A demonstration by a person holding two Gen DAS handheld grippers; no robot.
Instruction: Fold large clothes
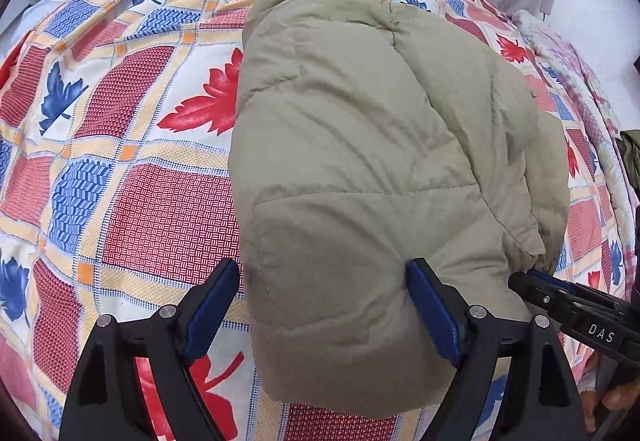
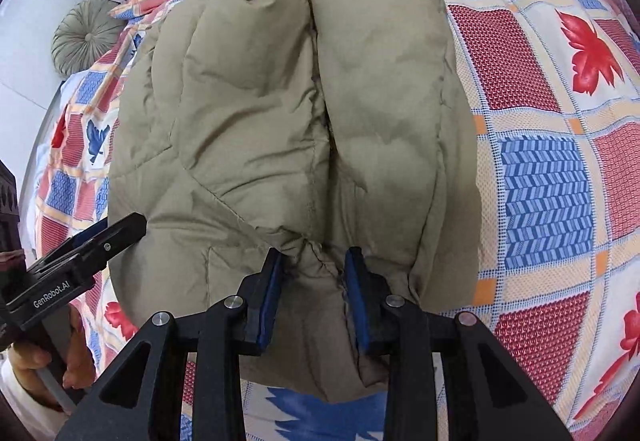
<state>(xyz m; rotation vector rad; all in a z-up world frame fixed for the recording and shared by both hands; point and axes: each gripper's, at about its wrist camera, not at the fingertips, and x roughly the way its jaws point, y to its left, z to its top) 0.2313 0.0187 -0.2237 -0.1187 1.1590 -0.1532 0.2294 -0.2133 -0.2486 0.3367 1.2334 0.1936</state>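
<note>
On the bed (image 1: 120, 169) with its leaf-patterned cover we see the folded khaki padded coat (image 1: 360, 145) lying. Our left tool (image 1: 320, 305) stands wide astride the coat's near edge; our right tool (image 2: 314, 293) pinches a bunched fold of it.

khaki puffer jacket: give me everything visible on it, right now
The khaki puffer jacket is quilted, matte fabric with stitched seams, puffy and creased. It lies folded into a compact bundle on the patterned bedspread, two padded lobes side by side with a crease between them in the right wrist view. The left gripper straddles its near edge, fingers wide apart. The right gripper has a bunched fold of the near edge between its fingers, which touch the fabric.
</note>
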